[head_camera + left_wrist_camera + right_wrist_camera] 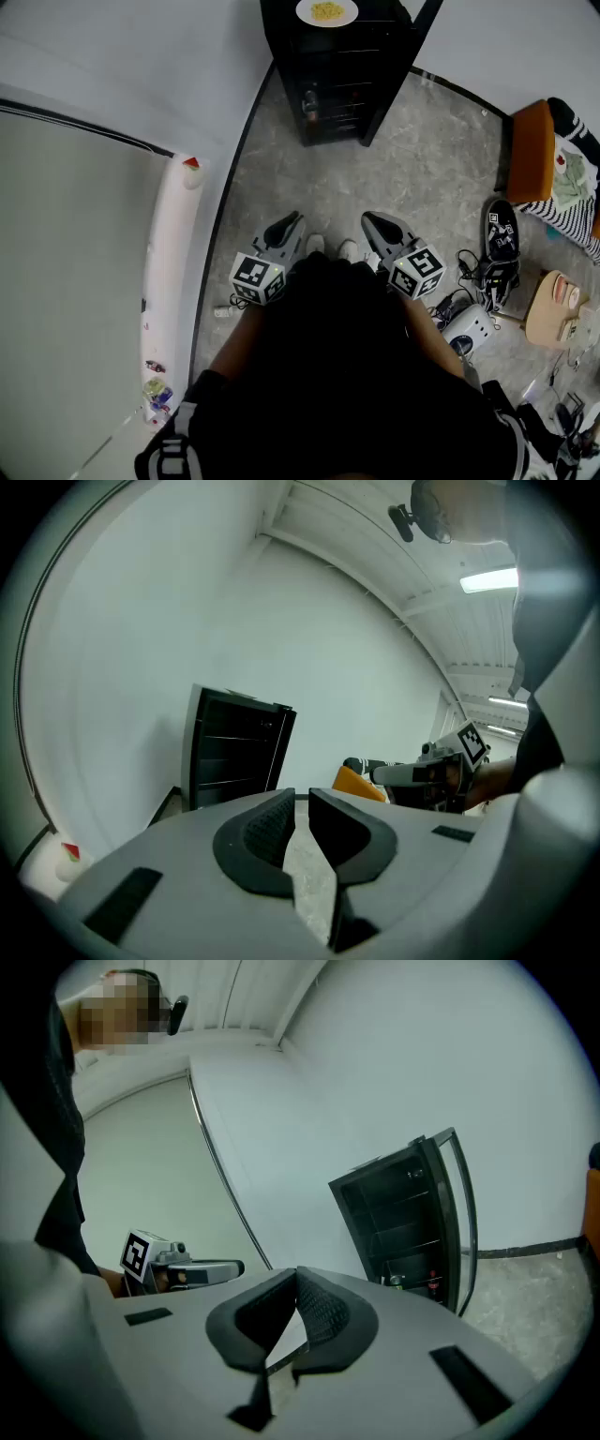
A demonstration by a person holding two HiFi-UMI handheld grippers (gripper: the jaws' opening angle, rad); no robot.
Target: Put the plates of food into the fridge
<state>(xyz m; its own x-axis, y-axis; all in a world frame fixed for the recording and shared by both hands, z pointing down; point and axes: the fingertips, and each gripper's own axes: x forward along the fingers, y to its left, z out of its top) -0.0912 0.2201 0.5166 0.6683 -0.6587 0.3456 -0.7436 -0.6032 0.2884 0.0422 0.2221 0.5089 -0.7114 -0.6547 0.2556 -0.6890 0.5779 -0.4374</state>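
Note:
A black fridge (337,84) stands ahead on the floor against the wall, its glass door (459,1213) swung open and its shelves dark. On its top sits a white plate of yellow food (326,11). I hold both grippers low in front of my body, well short of the fridge and pointing toward it. My left gripper (286,230) has its jaws drawn together to a thin slit with nothing between them (302,797). My right gripper (380,225) is shut and empty, its pads meeting at the tip (297,1274).
An orange stool (532,150) with striped cloth stands at the right. A black shoe (502,234), cables and a white device (469,328) lie on the floor to my right. A white wall and a white post with a red tip (191,164) run along the left.

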